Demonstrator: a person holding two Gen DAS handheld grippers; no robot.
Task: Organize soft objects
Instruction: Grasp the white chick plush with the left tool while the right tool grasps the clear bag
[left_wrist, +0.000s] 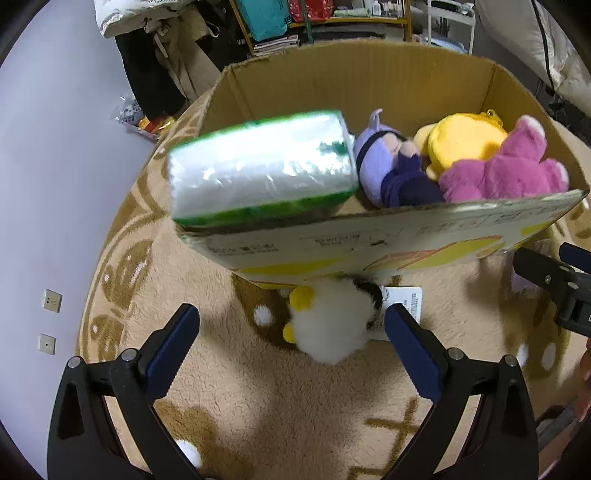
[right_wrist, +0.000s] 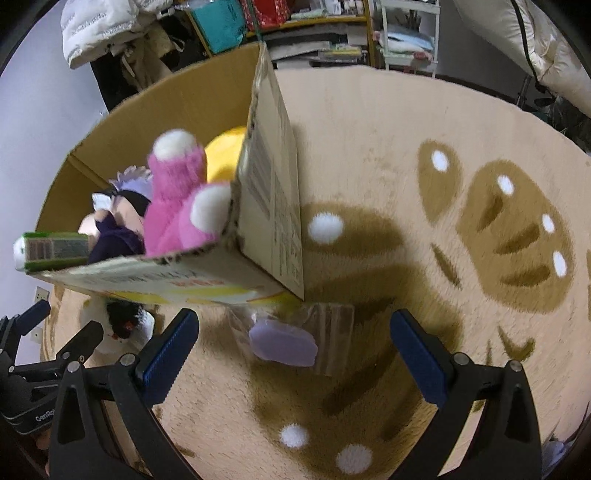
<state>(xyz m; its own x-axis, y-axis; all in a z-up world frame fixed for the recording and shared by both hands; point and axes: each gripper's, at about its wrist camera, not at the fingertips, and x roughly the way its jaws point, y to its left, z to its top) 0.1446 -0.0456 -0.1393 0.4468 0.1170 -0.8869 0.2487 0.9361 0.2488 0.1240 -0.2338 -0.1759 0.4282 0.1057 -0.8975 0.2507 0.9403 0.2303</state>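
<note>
- The left gripper (left_wrist: 291, 343) is held with jaws spread wide, nothing between them; a white plush (left_wrist: 328, 325) lies on the rug (left_wrist: 221, 295) at 12 o'clock.
- The right gripper (right_wrist: 291, 343) is likewise agape and empty, a bagged purple item (right_wrist: 284, 345) between its fingers.
- In the box (left_wrist: 369, 85), a tissue pack (left_wrist: 258, 166) is seen at 9 o'clock, a pink plush (left_wrist: 509, 166) at 3 o'clock.

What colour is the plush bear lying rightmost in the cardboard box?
Pink plush bear with white paw pads; clearest in the left wrist view.

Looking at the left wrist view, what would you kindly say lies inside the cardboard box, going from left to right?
Green and white tissue pack → purple doll → yellow plush → pink plush bear, all inside the cardboard box.
</note>
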